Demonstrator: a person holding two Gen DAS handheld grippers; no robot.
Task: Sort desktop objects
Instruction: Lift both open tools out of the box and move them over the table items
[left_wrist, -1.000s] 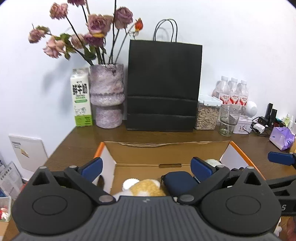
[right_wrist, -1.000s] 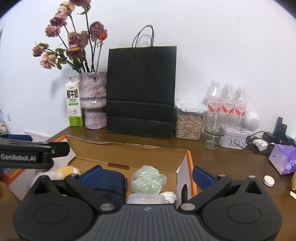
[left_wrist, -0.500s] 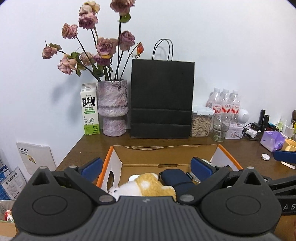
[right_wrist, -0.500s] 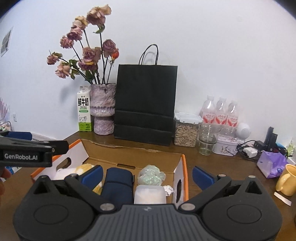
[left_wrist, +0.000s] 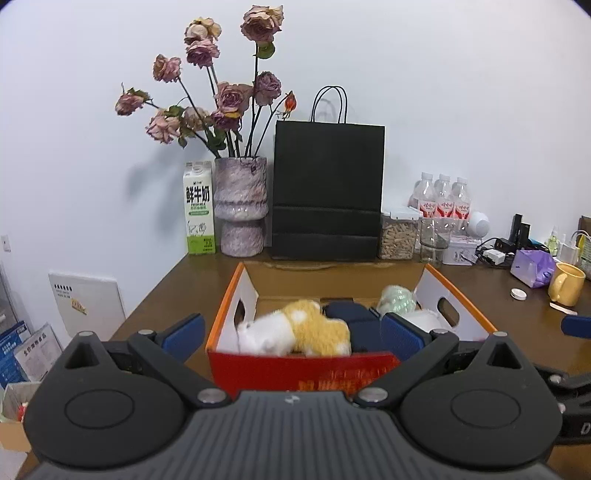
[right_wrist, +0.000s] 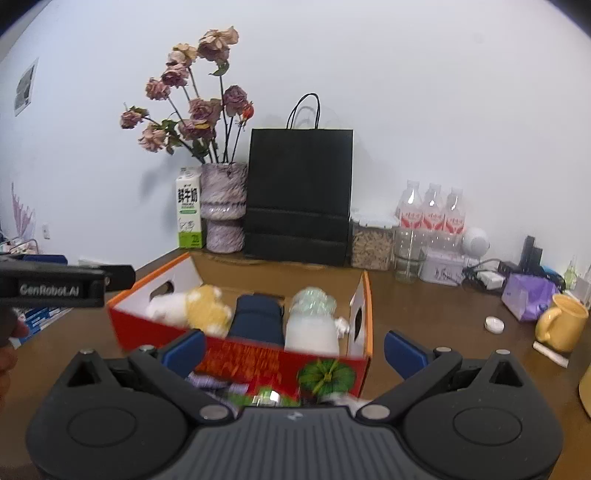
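An open cardboard box (left_wrist: 303, 367) with orange edges and a red printed front (right_wrist: 258, 360) stands on the wooden desk. Inside lie a white and yellow plush toy (left_wrist: 295, 328) (right_wrist: 192, 306), a dark blue pouch (left_wrist: 351, 315) (right_wrist: 256, 317), a pale green bundle (left_wrist: 397, 299) (right_wrist: 314, 301) and a white container (right_wrist: 312, 330). My left gripper (left_wrist: 291, 334) is open, held back from the box's near wall. My right gripper (right_wrist: 293, 349) is open too, in front of the box's red side. Neither holds anything.
Along the wall stand a milk carton (left_wrist: 199, 208), a vase of dried roses (left_wrist: 240, 206), a black paper bag (left_wrist: 327, 192), a seed jar (left_wrist: 397, 234), a glass (left_wrist: 430, 240) and water bottles (left_wrist: 441, 199). A yellow mug (right_wrist: 559, 321), purple pack (right_wrist: 528, 295) and white cap (right_wrist: 494, 325) sit right.
Both grippers have pulled back and up from over the box; its red front wall and more of the desk now show. Both stay open.
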